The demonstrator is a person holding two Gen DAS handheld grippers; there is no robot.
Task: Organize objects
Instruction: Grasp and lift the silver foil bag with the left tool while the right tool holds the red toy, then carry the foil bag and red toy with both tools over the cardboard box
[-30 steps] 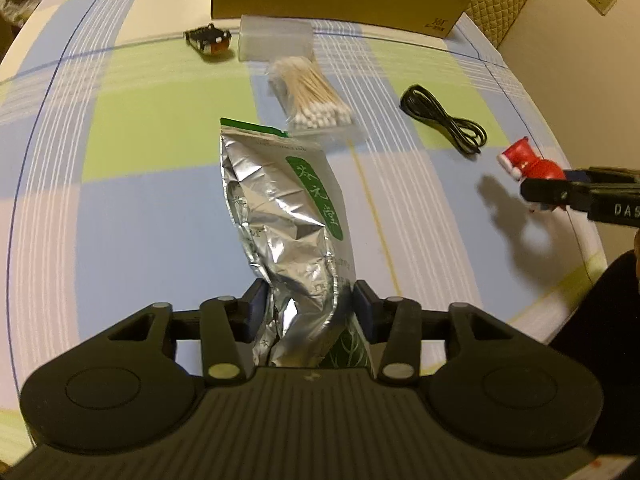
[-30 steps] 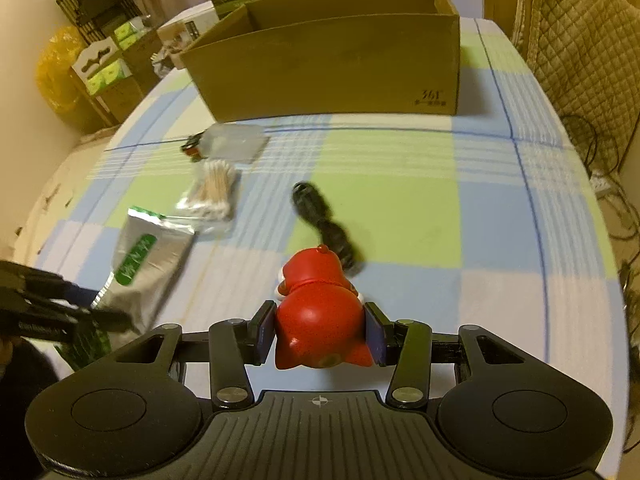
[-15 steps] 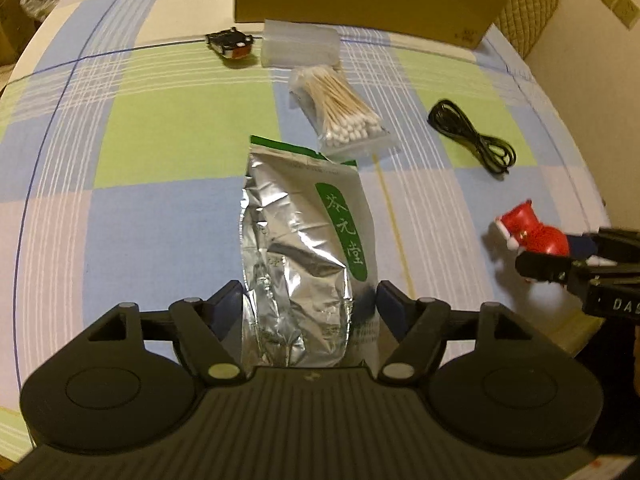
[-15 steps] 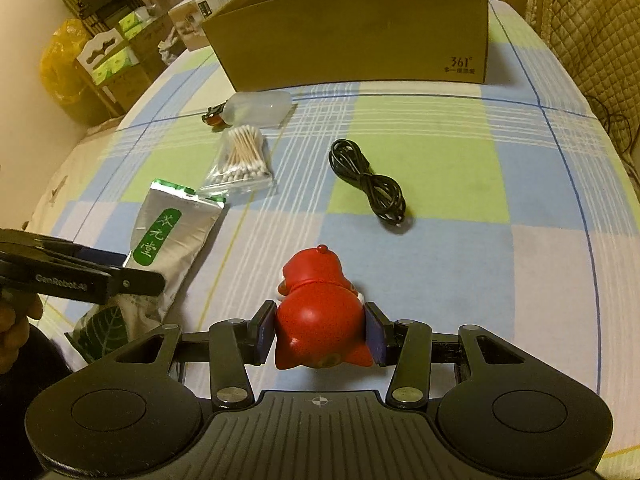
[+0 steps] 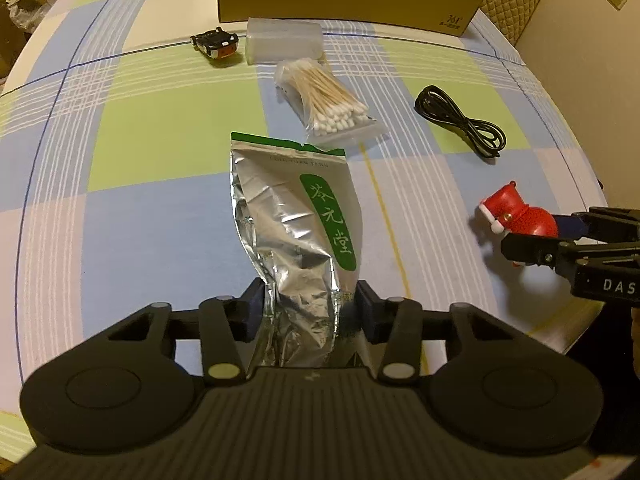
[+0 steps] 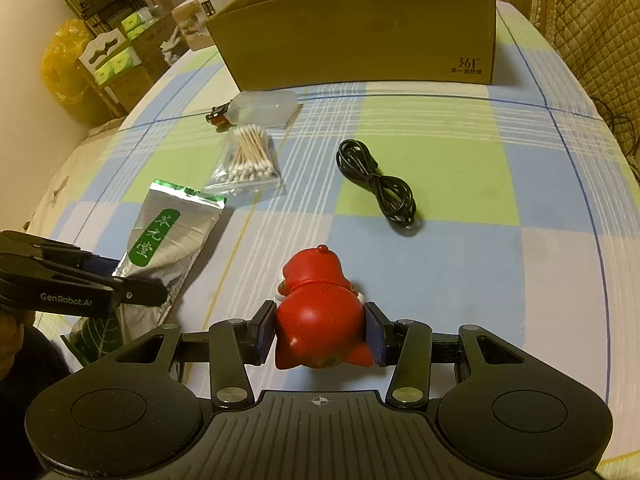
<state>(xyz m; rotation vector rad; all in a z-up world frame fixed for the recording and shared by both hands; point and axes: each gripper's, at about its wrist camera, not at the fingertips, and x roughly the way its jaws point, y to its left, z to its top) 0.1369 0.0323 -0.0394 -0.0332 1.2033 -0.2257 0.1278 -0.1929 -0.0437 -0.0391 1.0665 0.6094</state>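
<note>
The cardboard box (image 6: 360, 32) at 12 o'clock on the desk (image 6: 520, 184) is judged the likely home for both held items, so each should be carried high enough to clear its front wall and let go only once over the opening. The foil tea pouch (image 5: 296, 232) is clamped at its lower end by the left claw (image 5: 310, 314); being limp and crinkled, it is best kept level so that it is not folded on the rim. The red toy figure (image 6: 320, 312) is gripped at its sides by the right claw (image 6: 320, 336), low at 6 o'clock. Both claws are held low over the near edge, pointed toward the box. The black cable (image 6: 376, 184), cotton swab bag (image 6: 248, 160) and toy car (image 5: 216, 42) are left lying between.
</note>
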